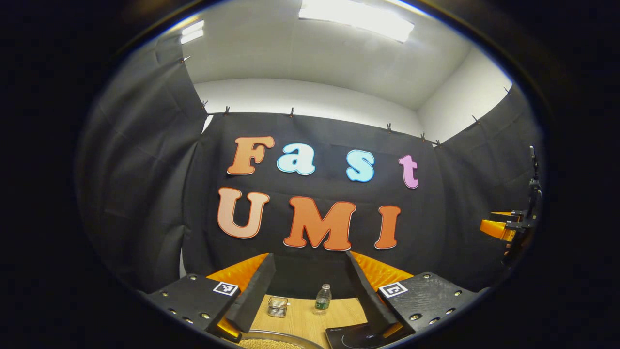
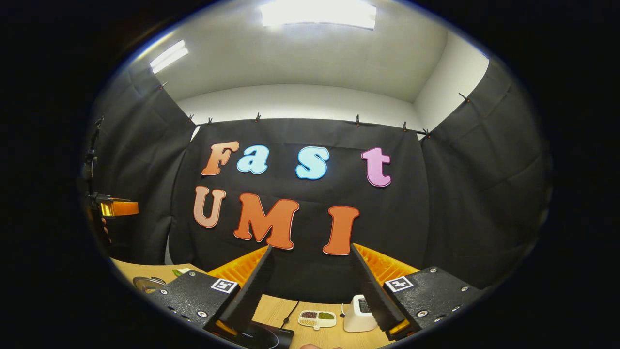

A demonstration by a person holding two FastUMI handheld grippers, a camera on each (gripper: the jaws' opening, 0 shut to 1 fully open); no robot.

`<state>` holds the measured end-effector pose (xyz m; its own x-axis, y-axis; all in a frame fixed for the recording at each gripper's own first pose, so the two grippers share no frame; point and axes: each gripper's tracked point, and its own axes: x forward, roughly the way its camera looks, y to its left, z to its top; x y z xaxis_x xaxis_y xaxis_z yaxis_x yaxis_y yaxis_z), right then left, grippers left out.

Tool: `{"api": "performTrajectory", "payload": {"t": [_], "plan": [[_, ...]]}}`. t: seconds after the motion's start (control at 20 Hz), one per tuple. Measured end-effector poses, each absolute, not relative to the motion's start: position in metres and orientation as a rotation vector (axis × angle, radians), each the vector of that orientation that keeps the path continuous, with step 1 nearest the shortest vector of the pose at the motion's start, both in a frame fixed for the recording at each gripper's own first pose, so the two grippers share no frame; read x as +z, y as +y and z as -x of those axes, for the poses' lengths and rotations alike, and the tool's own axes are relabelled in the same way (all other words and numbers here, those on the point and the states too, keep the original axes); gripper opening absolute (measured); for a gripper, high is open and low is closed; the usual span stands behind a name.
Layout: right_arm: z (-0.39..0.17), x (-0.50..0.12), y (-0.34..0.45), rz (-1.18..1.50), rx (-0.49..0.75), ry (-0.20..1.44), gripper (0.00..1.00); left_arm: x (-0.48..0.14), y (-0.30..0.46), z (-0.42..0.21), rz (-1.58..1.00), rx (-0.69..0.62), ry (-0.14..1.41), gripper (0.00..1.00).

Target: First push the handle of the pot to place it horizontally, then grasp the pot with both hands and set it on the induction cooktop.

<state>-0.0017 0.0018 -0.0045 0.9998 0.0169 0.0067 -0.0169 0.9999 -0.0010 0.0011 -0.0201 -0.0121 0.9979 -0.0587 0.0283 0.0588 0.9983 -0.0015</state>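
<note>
At the bottom edge of the left gripper view a curved metal pot rim (image 1: 271,335) shows, with something grainy inside; its handle is hidden. The black induction cooktop (image 1: 356,335) lies just right of it on the wooden table (image 1: 300,317). My left gripper (image 1: 309,259) is held high and open, with nothing between its fingers. My right gripper (image 2: 311,249) is also open and holds nothing, above the cooktop's corner (image 2: 264,335). Each gripper appears far off in the other's view: the right gripper (image 1: 503,228) and the left gripper (image 2: 116,208).
A small metal holder (image 1: 277,306) and a water bottle (image 1: 323,299) stand at the back of the table. In the right gripper view there are a small divided dish (image 2: 317,318), a white box-like device (image 2: 358,315), a dark cable (image 2: 290,310), and a round metal object (image 2: 145,282) at the left.
</note>
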Motion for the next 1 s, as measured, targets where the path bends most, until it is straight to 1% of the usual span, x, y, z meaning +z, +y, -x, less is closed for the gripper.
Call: {"api": "performTrajectory", "payload": {"t": [0.1, 0.25, 0.4, 0.45, 0.5, 0.55, 0.6, 0.65, 0.7, 0.8, 0.9, 0.95, 1.0], "plan": [[0.004, -0.005, 0.003, 0.009, 0.017, -0.011, 0.95, -0.012, -0.023, -0.001, -0.006, -0.069, -0.033, 0.88], [0.008, -0.01, 0.004, 0.01, 0.017, -0.013, 0.95, -0.018, -0.029, 0.003, -0.028, -0.088, -0.024, 0.89], [0.01, -0.015, 0.003, 0.01, 0.015, -0.012, 0.95, -0.033, -0.033, 0.006, -0.057, -0.103, 0.016, 0.89], [0.011, -0.018, 0.004, 0.009, 0.016, -0.009, 0.95, -0.039, -0.035, 0.007, -0.065, -0.115, 0.039, 0.92], [0.012, -0.021, 0.005, 0.006, 0.018, -0.006, 0.95, -0.046, -0.04, 0.008, -0.071, -0.129, 0.064, 0.89], [0.013, -0.026, 0.008, 0.002, 0.025, -0.002, 0.95, -0.057, -0.044, 0.009, -0.083, -0.15, 0.101, 0.77], [0.015, -0.029, 0.009, 0.0, 0.033, 0.0, 0.95, -0.068, -0.049, 0.012, -0.097, -0.163, 0.132, 0.77], [0.017, -0.031, 0.011, -0.001, 0.037, 0.001, 0.95, -0.078, -0.05, 0.012, -0.116, -0.17, 0.162, 0.62], [0.017, -0.035, 0.013, 0.001, 0.04, 0.003, 0.95, -0.089, -0.054, 0.015, -0.135, -0.182, 0.193, 0.56], [0.021, -0.04, 0.015, 0.001, 0.043, 0.004, 0.95, -0.113, -0.06, 0.02, -0.161, -0.203, 0.268, 0.38], [0.025, -0.043, 0.02, -0.003, 0.048, 0.003, 0.95, -0.143, -0.063, 0.03, -0.176, -0.217, 0.364, 0.24], [0.026, -0.045, 0.021, -0.003, 0.049, 0.0, 0.97, -0.161, -0.062, 0.035, -0.179, -0.221, 0.418, 0.17], [0.028, -0.048, 0.021, 0.001, 0.05, -0.002, 0.95, -0.179, -0.062, 0.041, -0.185, -0.231, 0.472, 0.13]]}}
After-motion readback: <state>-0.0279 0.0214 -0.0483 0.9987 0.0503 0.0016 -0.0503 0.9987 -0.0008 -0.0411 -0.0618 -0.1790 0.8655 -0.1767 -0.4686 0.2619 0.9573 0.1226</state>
